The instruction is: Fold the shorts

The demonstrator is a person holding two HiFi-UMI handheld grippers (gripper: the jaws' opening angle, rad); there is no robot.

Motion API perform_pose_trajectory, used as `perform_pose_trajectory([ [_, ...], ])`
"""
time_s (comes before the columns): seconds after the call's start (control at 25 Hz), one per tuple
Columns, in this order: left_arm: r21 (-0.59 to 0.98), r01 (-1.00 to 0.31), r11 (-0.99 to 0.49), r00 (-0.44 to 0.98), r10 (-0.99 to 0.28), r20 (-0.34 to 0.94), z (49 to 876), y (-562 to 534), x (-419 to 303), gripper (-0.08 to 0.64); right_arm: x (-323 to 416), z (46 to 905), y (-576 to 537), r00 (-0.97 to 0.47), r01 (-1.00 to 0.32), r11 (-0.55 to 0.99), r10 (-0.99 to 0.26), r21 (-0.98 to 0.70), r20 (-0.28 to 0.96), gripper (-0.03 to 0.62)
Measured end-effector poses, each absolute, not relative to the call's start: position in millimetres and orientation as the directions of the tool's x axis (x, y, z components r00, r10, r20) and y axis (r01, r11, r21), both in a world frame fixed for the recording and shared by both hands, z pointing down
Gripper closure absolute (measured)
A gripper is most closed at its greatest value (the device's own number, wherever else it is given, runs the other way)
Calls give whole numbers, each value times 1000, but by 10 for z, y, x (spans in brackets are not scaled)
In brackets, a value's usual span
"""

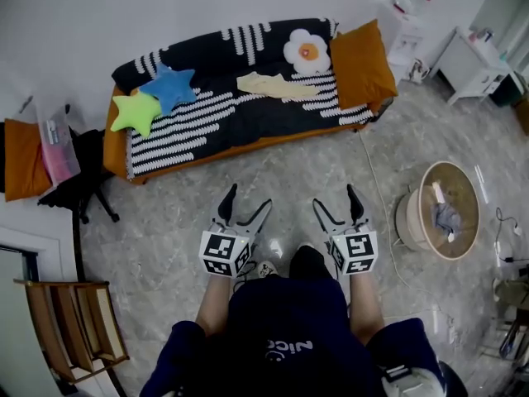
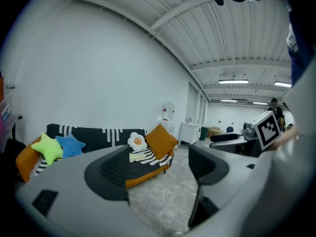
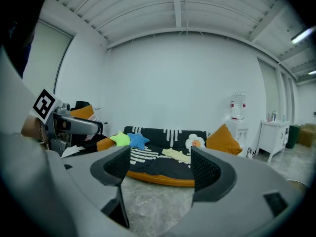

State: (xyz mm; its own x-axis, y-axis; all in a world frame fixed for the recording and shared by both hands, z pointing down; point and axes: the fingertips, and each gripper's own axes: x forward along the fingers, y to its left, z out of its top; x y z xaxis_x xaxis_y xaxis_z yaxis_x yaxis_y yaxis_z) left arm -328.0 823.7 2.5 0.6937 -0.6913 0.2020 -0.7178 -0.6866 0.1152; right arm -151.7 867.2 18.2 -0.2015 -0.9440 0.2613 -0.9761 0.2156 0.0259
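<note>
The pale yellow shorts (image 1: 277,85) lie unfolded on the sofa (image 1: 248,126), well away from where the person stands. The left gripper (image 1: 248,198) and right gripper (image 1: 335,198) point at it, jaws spread wide and empty, presumably ready to take the cloth.

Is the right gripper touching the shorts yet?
Apart. The head view shows the right gripper open above the floor, with the pale shorts lying far off on the sofa.
</note>
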Motion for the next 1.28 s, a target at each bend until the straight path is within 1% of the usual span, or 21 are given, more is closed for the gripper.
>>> perform_pose_trajectory([
  [0.24, 150, -756, -637, 654, -727, 210, 80, 7869, -3266, 193, -1460, 291, 8289, -238, -968, 249, -930, 4, 280, 224],
  [0.48, 151, -797, -584, 603, -762, 235, 149, 7362, -3067, 193, -1290, 425, 7684, -317, -942, 334, -894, -1, 316, 229],
  [0.76, 140, -836, -531, 548, -791, 272, 191, 6693, -2567, 193, -880, 355, 6852, -398, -911, 412, -866, -19, 303, 236],
  [1.04, 119, -834, -539, 548, -785, 288, 223, 6221, -1825, 193, -421, 339, 6259, -456, -880, 474, -837, -16, 304, 241],
  [1.28, 182, -820, -543, 573, -767, 290, 295, 5991, -1447, 193, -133, 463, 5981, -472, -874, 482, -818, -56, 330, 255],
])
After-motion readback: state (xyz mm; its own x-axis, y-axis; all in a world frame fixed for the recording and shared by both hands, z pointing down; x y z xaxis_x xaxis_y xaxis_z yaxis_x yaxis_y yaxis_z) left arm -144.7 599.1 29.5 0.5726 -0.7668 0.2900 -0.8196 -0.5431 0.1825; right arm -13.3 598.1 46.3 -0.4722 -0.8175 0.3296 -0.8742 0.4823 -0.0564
